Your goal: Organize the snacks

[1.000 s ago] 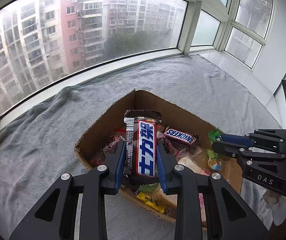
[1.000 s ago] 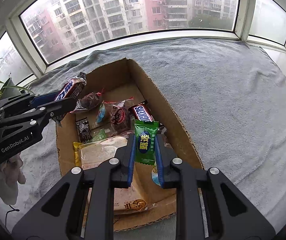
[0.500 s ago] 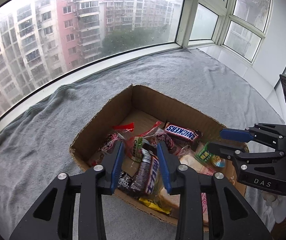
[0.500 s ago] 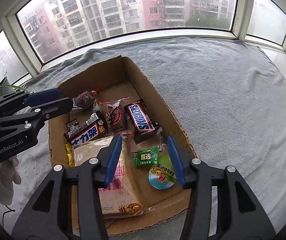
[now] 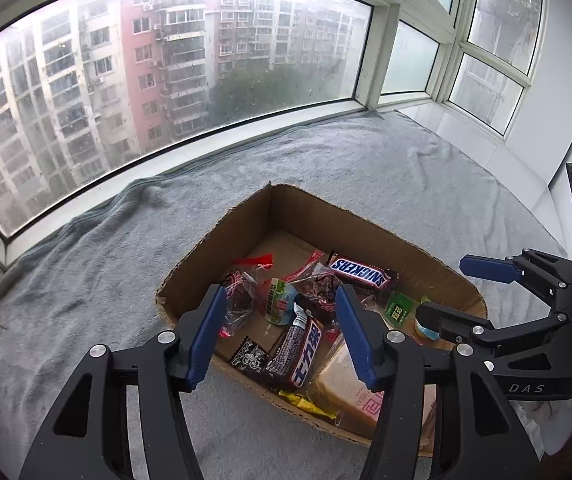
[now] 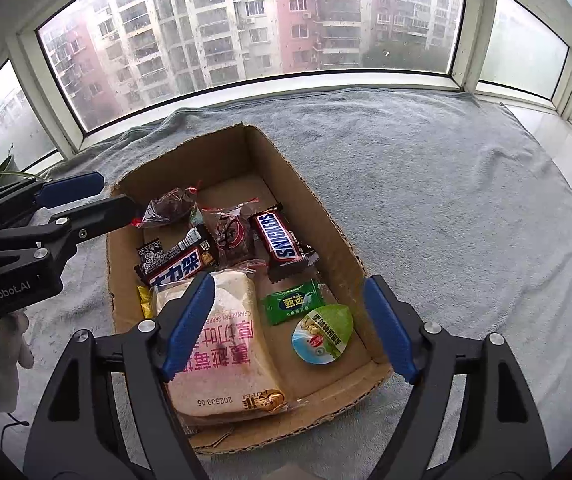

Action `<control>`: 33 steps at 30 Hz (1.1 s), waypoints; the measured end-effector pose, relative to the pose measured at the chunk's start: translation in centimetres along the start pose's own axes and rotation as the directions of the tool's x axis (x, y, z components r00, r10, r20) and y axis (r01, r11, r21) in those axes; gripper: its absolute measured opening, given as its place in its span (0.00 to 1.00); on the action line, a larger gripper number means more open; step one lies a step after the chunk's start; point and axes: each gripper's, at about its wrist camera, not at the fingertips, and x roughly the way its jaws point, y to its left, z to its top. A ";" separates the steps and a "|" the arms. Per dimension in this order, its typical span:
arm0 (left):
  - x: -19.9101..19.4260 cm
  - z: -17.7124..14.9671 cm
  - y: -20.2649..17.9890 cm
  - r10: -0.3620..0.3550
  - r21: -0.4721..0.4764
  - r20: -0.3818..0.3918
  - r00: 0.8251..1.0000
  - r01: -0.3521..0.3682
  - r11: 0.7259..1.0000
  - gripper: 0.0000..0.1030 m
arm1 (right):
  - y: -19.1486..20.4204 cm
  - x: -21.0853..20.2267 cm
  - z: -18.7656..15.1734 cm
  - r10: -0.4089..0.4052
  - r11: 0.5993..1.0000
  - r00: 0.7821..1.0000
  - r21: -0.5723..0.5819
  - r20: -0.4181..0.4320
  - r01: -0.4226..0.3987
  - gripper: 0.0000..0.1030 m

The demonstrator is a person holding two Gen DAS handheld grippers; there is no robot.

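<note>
Low in each frame, the left gripper [image 5: 280, 330] and right gripper [image 6: 287, 326] had just been opening; both stood apart, holding nothing. Mid-frame, the box [image 6: 327, 216] held the snacks [image 6: 284, 236]. It sat on a grey blanket [image 6: 445, 184] covering a ledge. Across the top ran windows [image 6: 246, 24] facing apartment blocks.

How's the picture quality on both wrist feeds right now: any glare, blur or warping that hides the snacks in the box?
Left wrist view: soft daylight from the window, no hard shadows, the box sharp; fisheye bows the window frame. Right wrist view: equally even light, slight sheen on the bread bag, labels on the chocolate bar readable; edges darken and curve.
</note>
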 end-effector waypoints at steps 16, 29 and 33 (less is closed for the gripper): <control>-5.8 -1.2 -0.5 -0.001 -0.004 0.065 0.998 0.001 1.000 0.61 | 1.0 -6.9 -1.4 -0.043 0.999 0.991 0.030 0.129 0.039 0.89; -11.9 -3.9 -1.1 0.006 -0.027 0.146 0.989 -0.002 1.000 0.69 | 2.6 -12.8 -3.8 -0.126 0.991 0.967 0.076 0.221 0.112 0.91; -13.9 -5.0 -1.1 0.026 -0.043 0.182 0.983 -0.018 0.999 0.70 | 3.7 -14.3 -4.6 -0.190 0.981 0.951 0.082 0.243 0.175 0.92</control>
